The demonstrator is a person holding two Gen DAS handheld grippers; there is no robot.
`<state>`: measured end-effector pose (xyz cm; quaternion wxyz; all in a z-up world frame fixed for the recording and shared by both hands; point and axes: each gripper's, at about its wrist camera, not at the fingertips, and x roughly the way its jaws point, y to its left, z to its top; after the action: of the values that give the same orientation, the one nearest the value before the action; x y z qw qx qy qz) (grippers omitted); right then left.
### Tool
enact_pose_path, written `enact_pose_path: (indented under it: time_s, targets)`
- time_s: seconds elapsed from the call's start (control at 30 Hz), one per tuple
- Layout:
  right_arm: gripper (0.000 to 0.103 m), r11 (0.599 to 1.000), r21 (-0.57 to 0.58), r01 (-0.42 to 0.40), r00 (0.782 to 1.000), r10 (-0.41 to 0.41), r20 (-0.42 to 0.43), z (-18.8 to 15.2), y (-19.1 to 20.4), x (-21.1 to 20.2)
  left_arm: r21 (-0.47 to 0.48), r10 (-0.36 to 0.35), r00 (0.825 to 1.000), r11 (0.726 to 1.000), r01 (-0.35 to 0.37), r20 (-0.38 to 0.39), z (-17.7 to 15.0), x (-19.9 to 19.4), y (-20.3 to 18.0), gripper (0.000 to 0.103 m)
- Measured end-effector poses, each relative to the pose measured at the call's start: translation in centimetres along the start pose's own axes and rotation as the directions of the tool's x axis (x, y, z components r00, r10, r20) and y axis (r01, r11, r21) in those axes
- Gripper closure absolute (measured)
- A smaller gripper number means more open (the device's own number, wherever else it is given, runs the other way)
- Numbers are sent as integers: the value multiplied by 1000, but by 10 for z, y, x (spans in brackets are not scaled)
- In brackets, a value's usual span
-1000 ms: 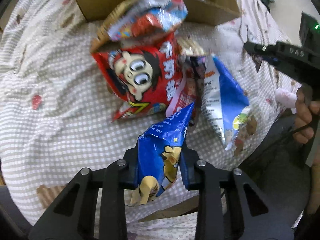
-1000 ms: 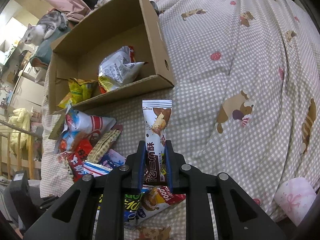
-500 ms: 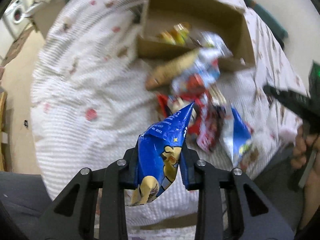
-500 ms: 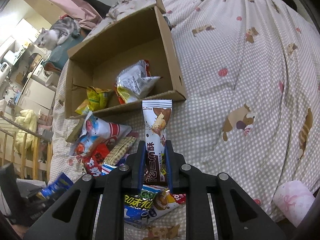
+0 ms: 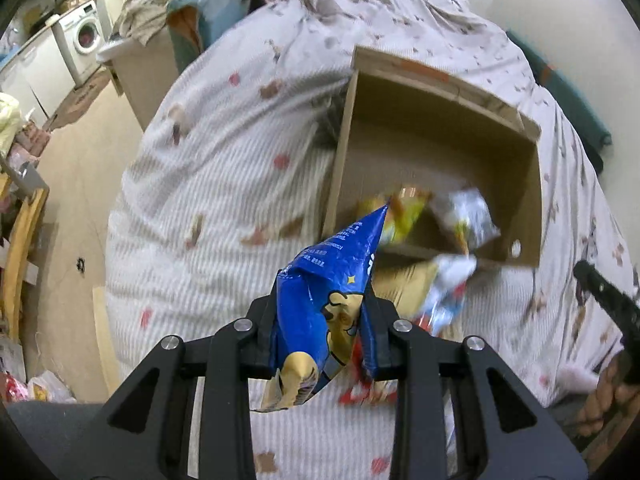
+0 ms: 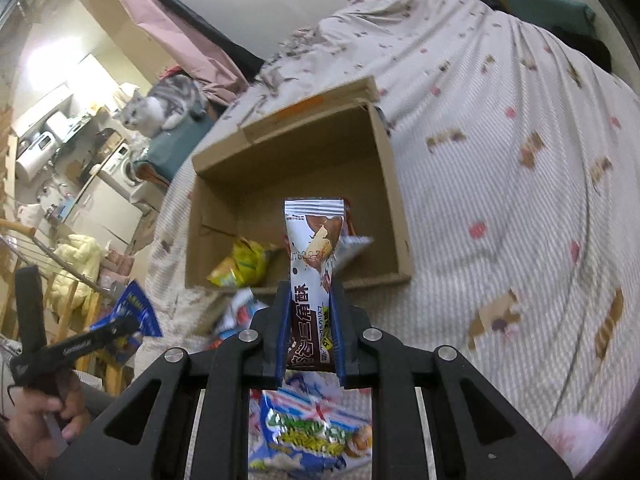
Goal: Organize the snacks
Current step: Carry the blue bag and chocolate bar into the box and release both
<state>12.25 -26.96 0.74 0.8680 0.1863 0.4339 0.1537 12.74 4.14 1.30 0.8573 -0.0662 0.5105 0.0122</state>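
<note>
My left gripper (image 5: 320,320) is shut on a blue snack bag (image 5: 328,288) with a cartoon dog, held above the bed in front of the open cardboard box (image 5: 532,184). My right gripper (image 6: 307,312) is shut on a slim white-and-brown snack pack (image 6: 314,240), raised before the same cardboard box (image 6: 396,208). Inside the box lie a yellow bag (image 6: 240,266) and a silvery bag (image 5: 468,212). In the right wrist view the left gripper (image 6: 116,330) appears at the left, carrying the blue bag (image 6: 134,308). Several snack packs (image 6: 316,432) lie on the bed below my right gripper.
The box rests on a bed under a checked quilt (image 5: 224,184) with small prints. A grey cat (image 6: 164,106) sits on a teal box beyond the bed. A washing machine (image 5: 82,36) and floor clutter lie to the left. A pink object (image 6: 576,436) sits at the bed's near right.
Both grippers have risen with their packs and tilted up, so the box's inside now fills the middle of each view. The snack pile has slid down and largely behind the fingers.
</note>
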Motion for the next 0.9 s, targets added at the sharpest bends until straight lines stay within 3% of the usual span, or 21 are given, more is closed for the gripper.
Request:
enact_pose_path:
  time_s: [0.23, 0.33, 0.57, 0.73, 0.9]
  targets:
    - [84, 1000, -27, -13, 1000, 13, -26, 45, -1, 39, 37, 30, 997, 999, -33, 70, 51, 19, -49, 76]
    - [84, 999, -51, 2, 999, -5, -42, 60, -2, 62, 64, 82, 993, 994, -88, 83, 67, 37, -72, 76]
    - [84, 1000, -20, -9, 995, 7, -103, 56, -18, 98, 111, 228, 970, 965, -236, 81, 85, 82, -106, 76]
    - [84, 999, 53, 13, 989, -5, -150, 53, -34, 112, 119, 274, 959, 952, -282, 75, 91, 101, -117, 76]
    - [84, 998, 57, -14, 991, 22, -136, 58, -26, 110, 26, 271, 961, 962, -273, 50, 92, 106, -108, 76]
